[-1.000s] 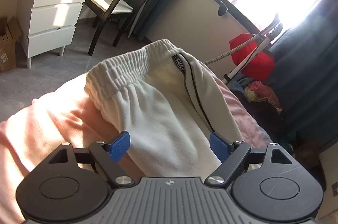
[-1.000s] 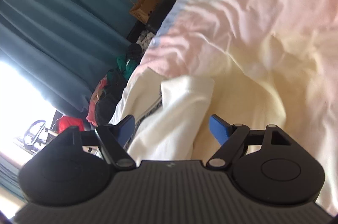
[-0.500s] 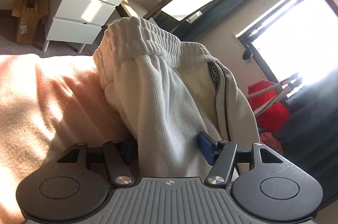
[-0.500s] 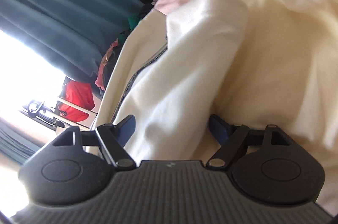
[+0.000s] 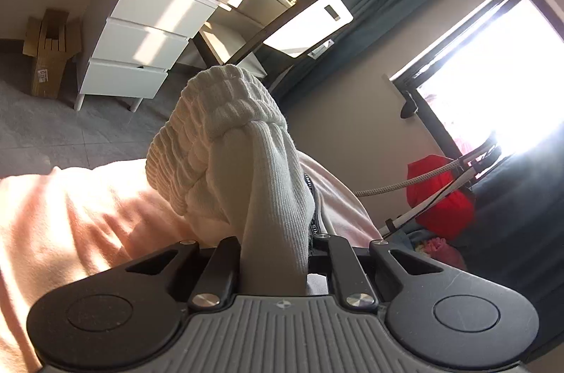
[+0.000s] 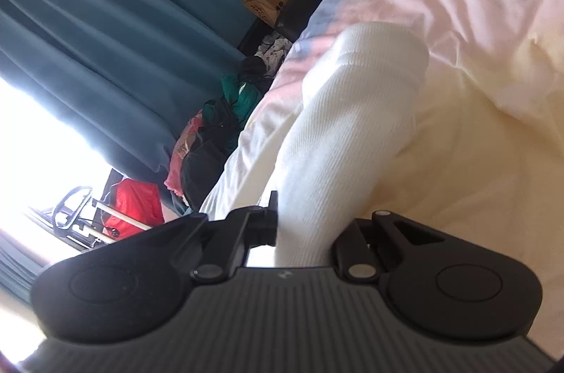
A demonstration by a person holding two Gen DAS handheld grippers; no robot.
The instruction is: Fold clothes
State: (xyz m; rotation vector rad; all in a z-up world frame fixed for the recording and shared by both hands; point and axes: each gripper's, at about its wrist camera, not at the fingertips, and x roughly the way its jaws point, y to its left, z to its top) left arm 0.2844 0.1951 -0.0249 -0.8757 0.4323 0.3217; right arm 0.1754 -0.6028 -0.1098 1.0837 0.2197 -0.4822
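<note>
Pinching the pants (image 5: 246, 161) at waistband and leg, both tools, left (image 5: 273, 262) and right (image 6: 303, 232), lift it off the bed (image 6: 476, 20) for folding.

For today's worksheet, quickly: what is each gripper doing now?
Left gripper: shut on the white trousers.
Right gripper: shut on the white trousers.

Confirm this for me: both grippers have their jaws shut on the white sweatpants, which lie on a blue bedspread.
Not quite. The bedspread is pink, not blue, as the left wrist view shows. The rest holds: the left gripper and the right gripper each have jaws shut on the white sweatpants.
</note>
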